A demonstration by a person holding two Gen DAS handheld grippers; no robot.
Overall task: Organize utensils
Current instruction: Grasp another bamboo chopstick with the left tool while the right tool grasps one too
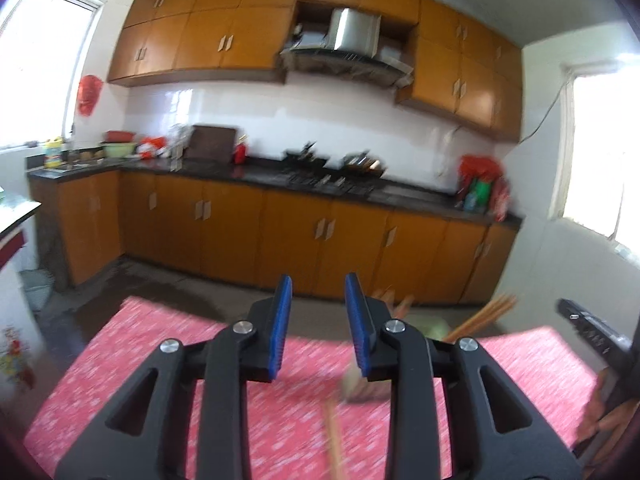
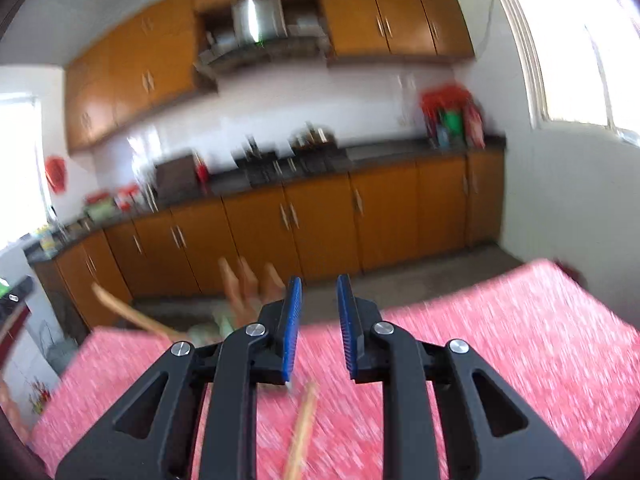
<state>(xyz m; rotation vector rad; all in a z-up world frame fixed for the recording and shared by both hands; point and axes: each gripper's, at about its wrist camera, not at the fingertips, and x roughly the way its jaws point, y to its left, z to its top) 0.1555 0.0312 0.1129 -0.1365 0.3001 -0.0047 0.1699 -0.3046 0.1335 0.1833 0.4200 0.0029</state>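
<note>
Blurred wooden chopsticks point(image 1: 334, 440) on red tablecloth point(image 1: 140, 360)

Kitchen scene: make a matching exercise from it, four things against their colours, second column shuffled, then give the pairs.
Things:
1. gripper pads
2. tablecloth
3. cabinet doors
4. countertop

Colours:
A. orange-brown
B. black
C. blue
D. pink-red with white flecks

Pairs: 1-C, 2-D, 3-A, 4-B
</note>
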